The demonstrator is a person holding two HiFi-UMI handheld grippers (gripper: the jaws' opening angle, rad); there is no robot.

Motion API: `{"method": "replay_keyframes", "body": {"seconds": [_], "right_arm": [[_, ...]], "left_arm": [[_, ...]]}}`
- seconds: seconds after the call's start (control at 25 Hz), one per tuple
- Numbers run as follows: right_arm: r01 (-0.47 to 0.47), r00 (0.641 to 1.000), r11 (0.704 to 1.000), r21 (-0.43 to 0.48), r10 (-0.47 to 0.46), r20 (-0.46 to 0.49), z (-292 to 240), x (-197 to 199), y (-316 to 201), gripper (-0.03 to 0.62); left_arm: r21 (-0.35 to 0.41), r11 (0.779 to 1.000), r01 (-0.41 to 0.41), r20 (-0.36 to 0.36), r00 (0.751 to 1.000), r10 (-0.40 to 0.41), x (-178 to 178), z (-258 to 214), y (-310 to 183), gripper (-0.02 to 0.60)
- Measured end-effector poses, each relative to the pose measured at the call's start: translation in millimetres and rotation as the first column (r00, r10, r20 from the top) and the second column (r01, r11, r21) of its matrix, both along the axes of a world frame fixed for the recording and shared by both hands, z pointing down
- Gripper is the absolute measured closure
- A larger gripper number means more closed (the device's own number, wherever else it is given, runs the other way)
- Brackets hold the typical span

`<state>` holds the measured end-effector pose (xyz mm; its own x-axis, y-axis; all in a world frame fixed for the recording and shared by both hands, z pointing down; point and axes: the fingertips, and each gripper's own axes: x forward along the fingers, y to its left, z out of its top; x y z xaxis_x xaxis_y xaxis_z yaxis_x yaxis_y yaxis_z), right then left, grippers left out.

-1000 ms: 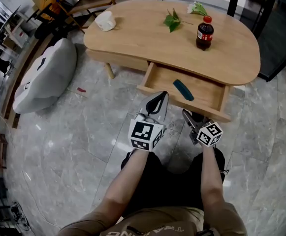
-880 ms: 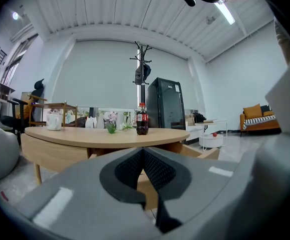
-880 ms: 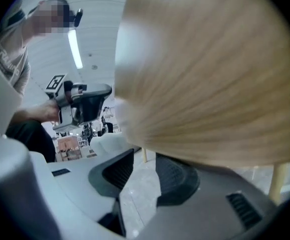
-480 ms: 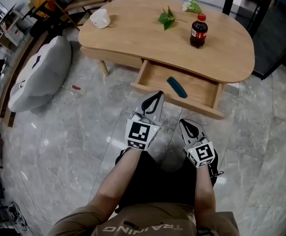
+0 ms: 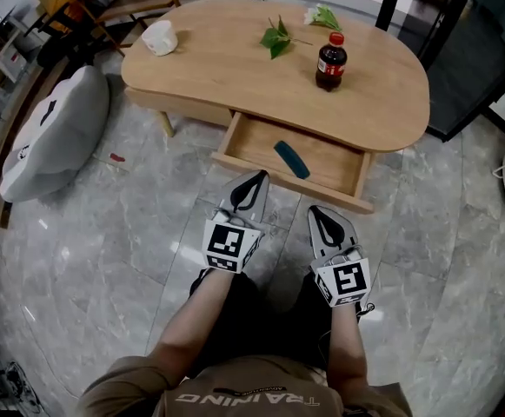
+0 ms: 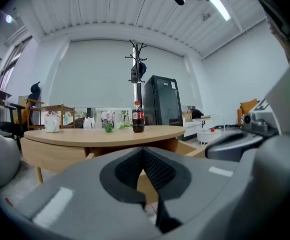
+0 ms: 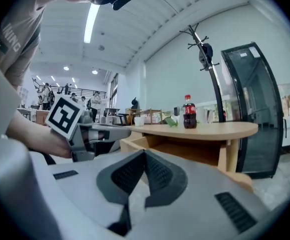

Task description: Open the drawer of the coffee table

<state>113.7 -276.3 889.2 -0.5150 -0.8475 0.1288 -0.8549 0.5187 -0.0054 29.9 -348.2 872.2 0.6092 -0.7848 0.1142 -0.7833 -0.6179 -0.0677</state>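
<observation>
Grey marble floor (image 5: pixel 104 233), light-wood rounded coffee table (image 5: pixel 235 68) with its wooden drawer (image 5: pixel 322 159) out on the table's near side; left gripper (image 5: pixel 254 179) closed empty, right gripper (image 5: pixel 318 213) jaws just closed on nothing, both near the table, so best to back off without nudging the drawer.

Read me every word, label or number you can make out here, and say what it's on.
"TRAINING": upside down on the person's shirt.
Bottle label: red, too small to read.
Cubes on the left tool and right tool: square markers, no words.
</observation>
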Motion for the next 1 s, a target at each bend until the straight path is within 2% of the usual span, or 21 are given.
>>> {"method": "replay_keyframes", "body": {"seconds": [0.28, 0.44, 0.6, 0.76, 1.0], "right_arm": [[-0.082, 0.996, 0.994, 0.071, 0.083, -0.014, -46.0, 12.7, -32.9, 0.588], [-0.129, 0.992, 0.989, 0.074, 0.129, -0.005, -64.9, 21.0, -49.0, 0.588], [-0.140, 0.990, 0.990, 0.033, 0.140, 0.017, -100.4, 24.6, -55.8, 0.588], [-0.115, 0.993, 0.993, -0.023, 0.115, 0.001, -145.9, 15.2, -46.8, 0.588], [-0.137, 0.991, 0.990, -0.038, 0.137, -0.009, -253.5, 12.1, -32.4, 0.588]], "left_arm": [[-0.013, 0.999, 0.050, -0.026, 0.998, -0.050, 1.3, -1.5, -3.3, 0.577], [-0.024, 0.997, 0.077, 0.034, 0.996, -0.076, 6.2, -3.7, -6.7, 0.577], [-0.090, 0.993, 0.077, 0.053, 0.996, -0.072, 1.5, -23.7, -12.1, 0.577], [-0.133, 0.989, 0.069, 0.095, 0.994, -0.057, 2.4, -68.3, -11.0, 0.577], [-0.147, 0.987, 0.062, 0.099, 0.994, -0.048, 4.8, -177.8, -7.7, 0.578]]}}
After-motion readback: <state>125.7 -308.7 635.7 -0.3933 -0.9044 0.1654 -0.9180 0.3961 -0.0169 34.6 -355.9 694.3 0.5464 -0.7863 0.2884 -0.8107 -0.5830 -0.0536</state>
